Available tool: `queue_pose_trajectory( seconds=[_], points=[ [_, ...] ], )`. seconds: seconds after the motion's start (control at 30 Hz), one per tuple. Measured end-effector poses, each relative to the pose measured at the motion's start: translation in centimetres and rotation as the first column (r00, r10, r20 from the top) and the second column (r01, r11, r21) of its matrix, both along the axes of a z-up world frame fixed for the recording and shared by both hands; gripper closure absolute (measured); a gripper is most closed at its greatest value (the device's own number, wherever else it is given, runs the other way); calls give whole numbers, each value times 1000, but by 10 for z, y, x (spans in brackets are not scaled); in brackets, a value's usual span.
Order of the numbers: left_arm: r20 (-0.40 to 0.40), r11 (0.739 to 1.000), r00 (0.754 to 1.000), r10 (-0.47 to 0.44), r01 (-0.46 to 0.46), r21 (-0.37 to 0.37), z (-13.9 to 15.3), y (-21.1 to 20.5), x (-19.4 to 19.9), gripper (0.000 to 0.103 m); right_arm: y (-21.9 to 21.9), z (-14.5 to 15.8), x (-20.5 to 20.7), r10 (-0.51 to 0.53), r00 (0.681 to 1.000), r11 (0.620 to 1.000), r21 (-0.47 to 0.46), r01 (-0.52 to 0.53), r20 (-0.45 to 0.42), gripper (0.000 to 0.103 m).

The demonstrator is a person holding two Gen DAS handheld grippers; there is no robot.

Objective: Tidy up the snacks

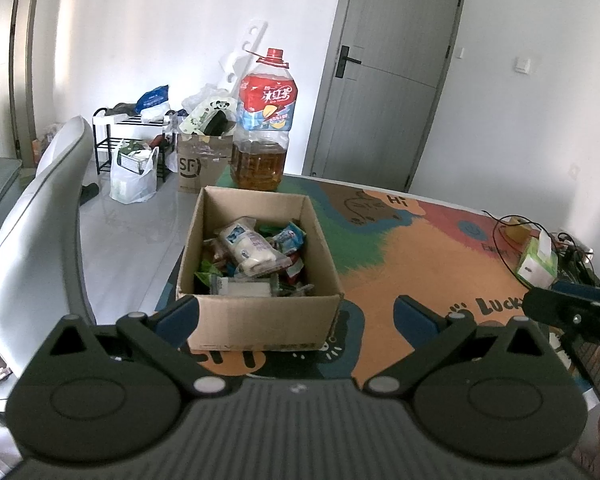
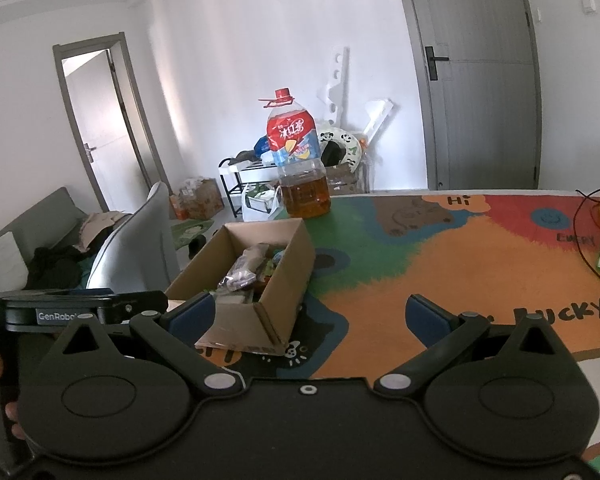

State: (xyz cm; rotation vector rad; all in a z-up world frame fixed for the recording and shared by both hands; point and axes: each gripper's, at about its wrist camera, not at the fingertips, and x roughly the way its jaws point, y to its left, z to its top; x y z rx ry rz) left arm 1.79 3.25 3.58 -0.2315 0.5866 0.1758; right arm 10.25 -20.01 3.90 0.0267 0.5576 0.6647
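Note:
An open cardboard box (image 1: 260,320) stands on the colourful table mat, filled with several wrapped snacks (image 1: 252,254); a white-and-blue packet lies on top. The box also shows in the right wrist view (image 2: 284,276), with snacks (image 2: 246,270) inside. My left gripper (image 1: 296,316) is open and empty, just in front of the box's near wall. My right gripper (image 2: 310,316) is open and empty, to the right of the box, above the mat. The right gripper's body shows at the right edge of the left wrist view (image 1: 572,312).
A large iced-tea bottle (image 1: 264,120) stands behind the box at the table's far edge. A tissue box (image 1: 538,260) and cables (image 1: 512,228) lie at the far right. A grey chair (image 1: 40,224) stands left of the table. Bags and a cardboard carton sit on the floor.

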Motion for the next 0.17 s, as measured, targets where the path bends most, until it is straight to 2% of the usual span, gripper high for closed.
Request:
queue_pose_trajectory(
  seconds=[0.17],
  points=[
    [-1,1000,1000,-1,1,1,0,-1,0,0,-1,3,-4,7,1000,1000,0,-7,14,0]
  ],
)
